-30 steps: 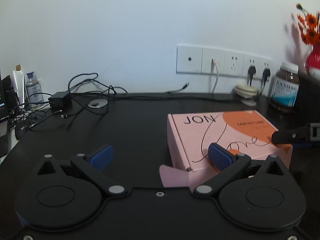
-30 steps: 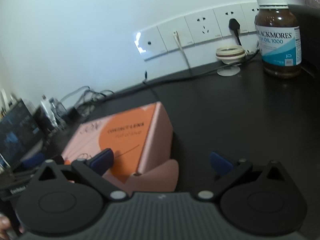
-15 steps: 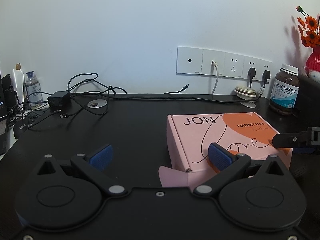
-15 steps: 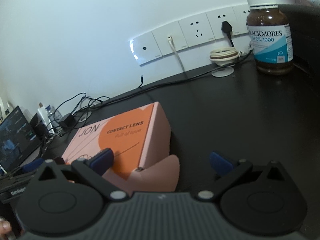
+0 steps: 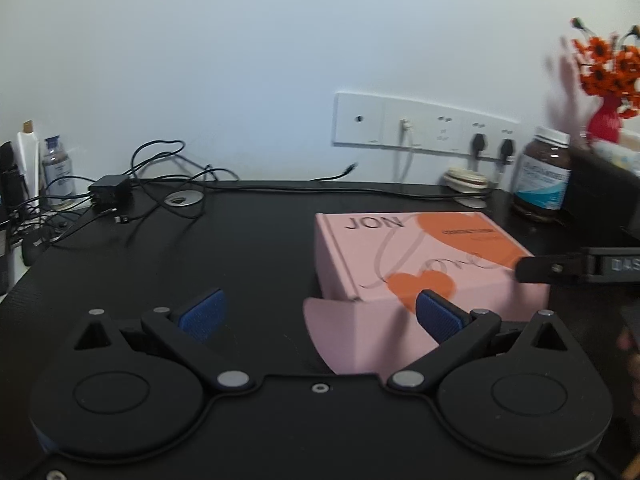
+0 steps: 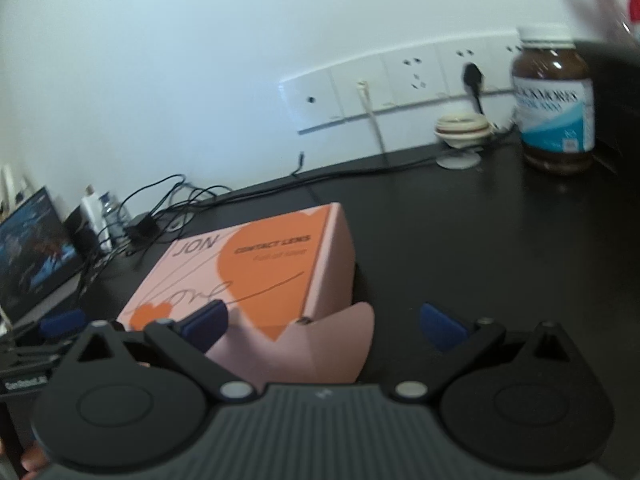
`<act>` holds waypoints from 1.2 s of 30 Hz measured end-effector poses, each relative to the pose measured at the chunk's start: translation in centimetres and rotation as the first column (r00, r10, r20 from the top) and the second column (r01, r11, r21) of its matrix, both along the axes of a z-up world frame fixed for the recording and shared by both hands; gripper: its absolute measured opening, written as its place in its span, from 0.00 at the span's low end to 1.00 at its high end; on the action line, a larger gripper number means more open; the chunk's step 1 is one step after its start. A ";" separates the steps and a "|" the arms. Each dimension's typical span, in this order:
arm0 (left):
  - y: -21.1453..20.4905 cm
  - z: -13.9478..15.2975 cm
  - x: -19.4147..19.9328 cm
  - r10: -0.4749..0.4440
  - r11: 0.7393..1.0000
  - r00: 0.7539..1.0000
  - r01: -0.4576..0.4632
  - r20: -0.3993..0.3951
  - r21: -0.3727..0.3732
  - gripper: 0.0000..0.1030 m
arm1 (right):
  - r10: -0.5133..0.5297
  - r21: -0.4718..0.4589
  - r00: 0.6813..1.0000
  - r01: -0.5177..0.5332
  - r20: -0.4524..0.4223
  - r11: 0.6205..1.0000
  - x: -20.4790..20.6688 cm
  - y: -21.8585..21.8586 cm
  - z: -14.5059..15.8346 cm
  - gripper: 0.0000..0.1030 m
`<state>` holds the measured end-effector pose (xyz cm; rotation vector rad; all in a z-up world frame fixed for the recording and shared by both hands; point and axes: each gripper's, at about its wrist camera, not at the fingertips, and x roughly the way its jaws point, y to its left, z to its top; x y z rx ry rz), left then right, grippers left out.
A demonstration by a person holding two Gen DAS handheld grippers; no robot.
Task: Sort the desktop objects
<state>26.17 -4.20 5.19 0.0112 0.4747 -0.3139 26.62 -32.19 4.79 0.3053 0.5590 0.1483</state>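
While both handheld grippers hover low over a black desk (image 5: 240,248), a pink and orange cardboard box (image 5: 416,256) lies flat on the desktop between them. Seen from the left wrist, the box sits at about two o'clock from the left gripper (image 5: 320,314), whose blue-padded fingers are spread wide with nothing held; its right pad (image 5: 438,316) overlaps the near edge of the box in the view, though whether it touches cannot be told. A loose pink flap (image 5: 360,332) of the box hangs open toward the camera. At three o'clock in this view, a black finger of the right gripper (image 5: 560,268) reaches over the far right corner of the box.

From the right wrist, the same box (image 6: 256,264) lies at about ten o'clock, printed with "JON" and "CONTACT LENS". The right gripper (image 6: 324,320) is also spread apart and empty; its left pad (image 6: 206,320) lies over the box's top near edge, and its right pad (image 6: 442,326) is over bare desk.

At the back of the desk, a brown supplement bottle (image 6: 554,108) with a white cap stands at one o'clock, beside a small coiled white cable holder (image 6: 462,128). A row of white wall sockets (image 6: 400,88) runs behind them. Tangled black cables (image 5: 160,176) lie at eleven o'clock in the left view, and orange flowers in a red vase (image 5: 608,92) stand at the far right.
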 end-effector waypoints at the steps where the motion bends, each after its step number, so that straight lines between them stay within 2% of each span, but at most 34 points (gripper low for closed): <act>1: -0.1 0.0 -0.3 -0.014 1.000 1.000 0.014 -0.001 0.004 1.00 | 0.017 0.006 1.000 -0.017 0.006 1.000 -0.2 0.1 0.0 0.99; 4: -0.9 -0.5 -0.3 -0.037 0.998 0.999 0.039 -0.033 0.049 1.00 | 0.050 0.014 0.999 -0.050 0.007 0.999 -0.4 0.3 -0.1 0.99; 8: -1.6 -1.4 0.3 -0.006 0.996 0.999 0.010 -0.049 0.089 1.00 | 0.052 -0.027 0.999 -0.052 -0.018 0.998 -0.2 0.8 -0.8 0.99; 12: -1.6 -1.7 1.5 0.012 0.997 0.995 -0.004 -0.097 0.081 1.00 | 0.053 -0.015 0.998 -0.054 -0.040 0.998 0.1 0.7 -1.2 0.99; 16: -1.2 -1.8 2.2 0.019 0.998 0.992 -0.011 -0.122 0.063 1.00 | 0.033 -0.049 0.999 -0.035 -0.030 0.998 0.1 0.8 -1.1 0.99; 22: -1.1 -1.9 2.7 0.032 0.998 0.991 -0.025 -0.127 0.060 1.00 | 0.034 -0.108 0.997 -0.041 -0.063 0.993 0.3 1.9 -1.4 0.99; 28: -0.8 -2.0 3.0 0.046 0.998 0.990 -0.040 -0.135 0.046 1.00 | 0.036 -0.154 0.999 -0.042 -0.041 0.987 -0.3 2.7 -1.4 0.99; 31: -0.8 -2.0 2.7 0.070 0.996 0.989 -0.063 -0.127 0.055 1.00 | 0.005 -0.144 0.999 -0.010 -0.035 0.990 -0.7 2.4 -1.4 0.99; 36: -1.1 -1.8 1.9 0.124 0.989 0.988 -0.115 -0.091 0.089 1.00 | -0.048 -0.071 0.998 0.046 -0.038 0.996 -1.2 1.3 -1.6 0.99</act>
